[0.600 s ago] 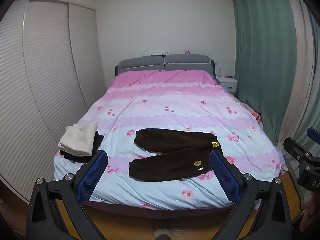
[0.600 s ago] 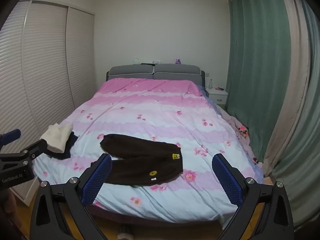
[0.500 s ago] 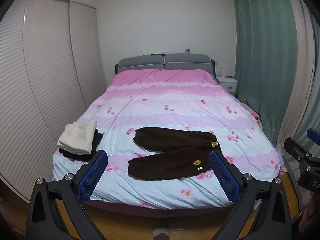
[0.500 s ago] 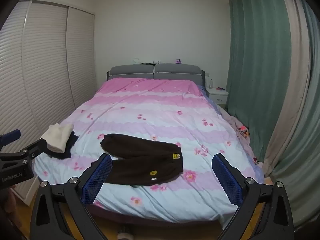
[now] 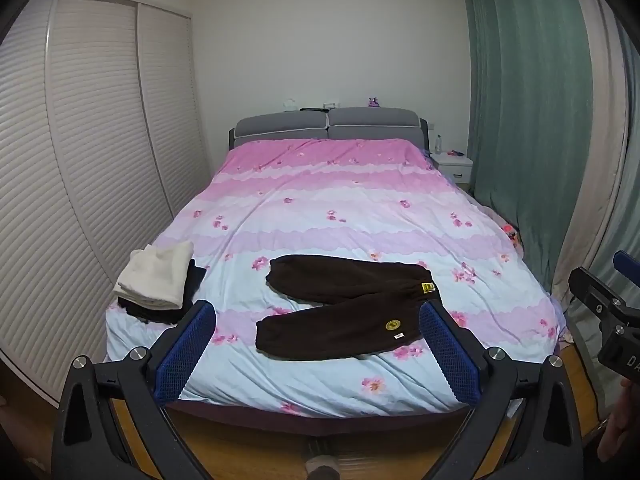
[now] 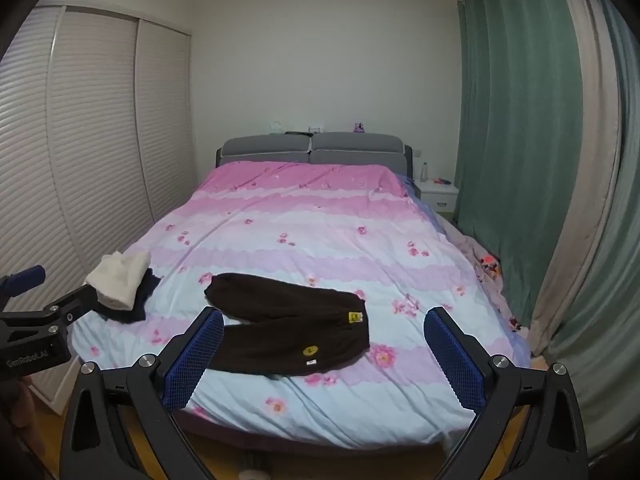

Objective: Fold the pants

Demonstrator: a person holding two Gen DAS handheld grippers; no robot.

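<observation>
Both the left gripper (image 5: 316, 344) and the right gripper (image 6: 324, 350) are held wide open, empty. The pants (image 5: 348, 308) lie unfolded on the bed (image 5: 340, 208). The quilt may be pinched along with the cloth.

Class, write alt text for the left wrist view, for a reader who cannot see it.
Dark brown pants lie spread out, legs pointing left, near the foot of a bed with a pink floral duvet. The open left gripper frames them from the foreground, touching nothing. A folded cream garment sits on dark clothes at the bed's left edge.

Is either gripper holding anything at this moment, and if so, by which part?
Nothing is held. The left gripper and right gripper are both open, short of the brown pants lying on the bed.
</observation>
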